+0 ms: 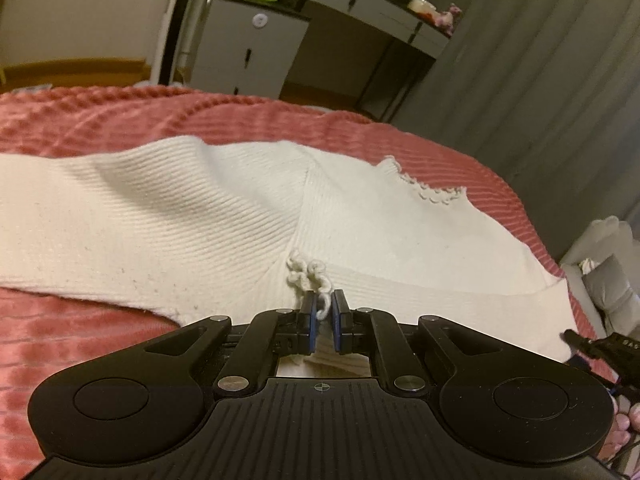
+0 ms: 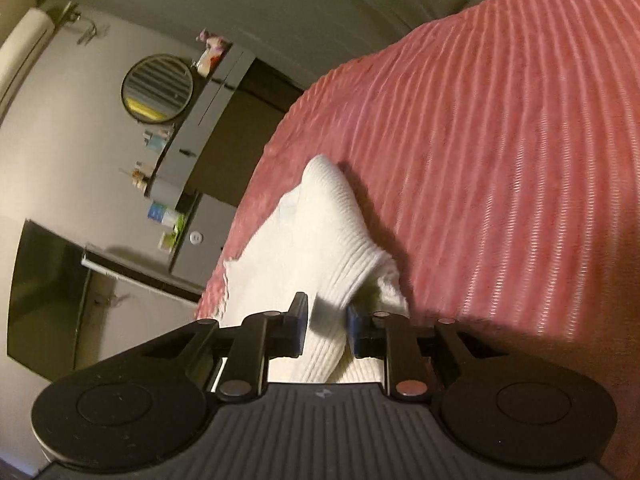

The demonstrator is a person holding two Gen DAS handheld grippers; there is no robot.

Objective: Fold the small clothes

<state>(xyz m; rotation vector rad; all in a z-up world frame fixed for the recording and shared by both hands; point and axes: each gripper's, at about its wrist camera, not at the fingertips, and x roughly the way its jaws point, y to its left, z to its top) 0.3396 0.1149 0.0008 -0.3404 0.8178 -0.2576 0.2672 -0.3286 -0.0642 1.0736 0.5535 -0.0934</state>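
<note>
A cream ribbed knit garment [image 1: 200,208] lies spread across a pink ribbed bedspread [image 1: 80,120], its scalloped neckline trim [image 1: 436,196] at the far right. My left gripper [image 1: 323,304] is low over the near hem and shut on a loop of its crocheted edging [image 1: 308,272]. In the right wrist view the same garment [image 2: 320,216] rises in a raised fold off the bedspread [image 2: 500,160]. My right gripper [image 2: 326,312] is shut on a thick ribbed fold of it, which fills the gap between the blue pads [image 2: 298,320].
Beyond the bed's far edge stand a grey cabinet [image 1: 248,48] and a grey desk [image 1: 372,12] with small items and a round mirror [image 2: 157,88]. Grey curtains [image 1: 540,60] hang on the right. A pale cushioned seat [image 1: 608,272] sits beside the bed.
</note>
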